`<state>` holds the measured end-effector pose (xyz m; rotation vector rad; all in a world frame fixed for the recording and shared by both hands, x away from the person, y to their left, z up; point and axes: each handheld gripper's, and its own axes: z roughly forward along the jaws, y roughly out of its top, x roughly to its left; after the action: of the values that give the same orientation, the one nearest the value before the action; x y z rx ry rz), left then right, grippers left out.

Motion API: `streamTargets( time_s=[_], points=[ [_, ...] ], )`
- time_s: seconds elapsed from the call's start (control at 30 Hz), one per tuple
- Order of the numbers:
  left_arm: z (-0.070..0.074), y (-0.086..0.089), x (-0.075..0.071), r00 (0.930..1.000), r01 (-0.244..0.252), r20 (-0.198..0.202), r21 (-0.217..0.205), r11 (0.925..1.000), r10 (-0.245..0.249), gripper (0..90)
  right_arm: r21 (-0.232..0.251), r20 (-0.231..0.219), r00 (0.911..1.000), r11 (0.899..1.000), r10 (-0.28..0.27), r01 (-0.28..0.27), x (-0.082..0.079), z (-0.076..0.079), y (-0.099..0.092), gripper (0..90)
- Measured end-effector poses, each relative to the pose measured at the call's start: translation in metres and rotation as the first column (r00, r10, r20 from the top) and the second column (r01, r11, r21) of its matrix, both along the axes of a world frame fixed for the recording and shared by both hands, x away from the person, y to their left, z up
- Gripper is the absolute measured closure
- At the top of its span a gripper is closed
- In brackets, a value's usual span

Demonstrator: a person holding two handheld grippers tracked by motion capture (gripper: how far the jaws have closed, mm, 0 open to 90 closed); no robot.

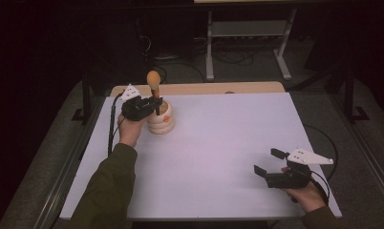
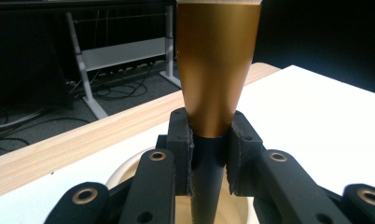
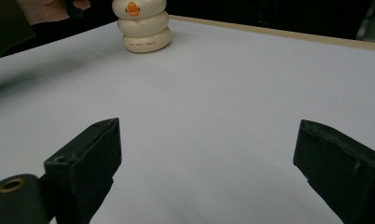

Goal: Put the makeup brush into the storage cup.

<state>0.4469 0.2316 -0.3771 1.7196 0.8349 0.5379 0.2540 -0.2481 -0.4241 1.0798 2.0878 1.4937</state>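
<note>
A: Nearest in the high view is the right gripper (image 1: 271, 162), low on the right of the white table (image 1: 228, 143), held in the person's right hand (image 1: 307, 193). How do its jaws stand?

B: Wide apart, with nothing between them. In the right gripper view the two black pads (image 3: 90, 154) frame bare tabletop, and the cream holder (image 3: 142, 23) sits well beyond them, far across the table.

A: And farther out, the left gripper (image 1: 154, 106)?

B: It sits at the far left of the table, held by the left hand (image 1: 129, 131), and its jaws are clamped on a tool's handle (image 2: 209, 172). In the left gripper view the pads press both sides of the dark shaft just under the point where it flares into a golden-brown section (image 2: 217, 60).

A: So where is the tool relative to the jaws?

B: Upright between them. The dark shaft runs down past the pads into the holder's opening (image 2: 129, 170) below; the golden-brown part rises above them. From the high view the rounded golden-brown head (image 1: 154, 78) stands over the gripper, and the stacked-ring holder (image 1: 162, 121) is right beside the jaws.

A: Beyond that?

B: The table's wooden edge (image 1: 204, 88), then a dark floor with a metal frame (image 1: 247, 28).
</note>
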Motion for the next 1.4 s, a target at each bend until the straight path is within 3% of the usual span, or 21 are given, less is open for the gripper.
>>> streamTargets(
  time_s=[0.5,0.57,0.7,0.77,1.23,1.4],
  points=[
    [-0.008,0.006,0.002,0.9995,-0.005,-0.030,-0.005,1.0000,0.005,73.8,-0.003,0.001,1.0000,1.000,0.001,-0.001,0.000,0.000,0.000,7.0],
    [-0.008,0.007,0.002,0.9997,-0.013,-0.019,-0.013,0.9998,0.013,65.9,-0.004,0.001,1.0000,1.000,0.001,-0.001,0.000,0.000,0.001,7.0],
    [-0.008,0.010,0.004,0.9979,-0.063,-0.012,0.001,0.9980,0.063,38.8,-0.003,0.001,1.0000,1.000,0.001,-0.001,0.000,0.000,0.000,7.0],
    [-0.009,0.012,0.004,0.9976,-0.067,-0.019,-0.021,0.9975,0.066,29.0,-0.003,0.001,1.0000,1.000,0.002,-0.002,0.000,0.000,0.000,7.0],
    [-0.008,0.011,0.003,0.9998,-0.017,-0.005,-0.016,0.9997,0.017,1.6,-0.004,-0.002,1.0000,1.000,0.002,-0.002,0.000,0.000,0.001,7.0],
    [-0.006,0.012,0.001,0.9999,0.006,-0.009,-0.002,1.0000,-0.006,1.6,-0.007,0.004,1.0000,1.000,0.003,-0.003,-0.001,0.000,0.000,7.0]
  ],
)
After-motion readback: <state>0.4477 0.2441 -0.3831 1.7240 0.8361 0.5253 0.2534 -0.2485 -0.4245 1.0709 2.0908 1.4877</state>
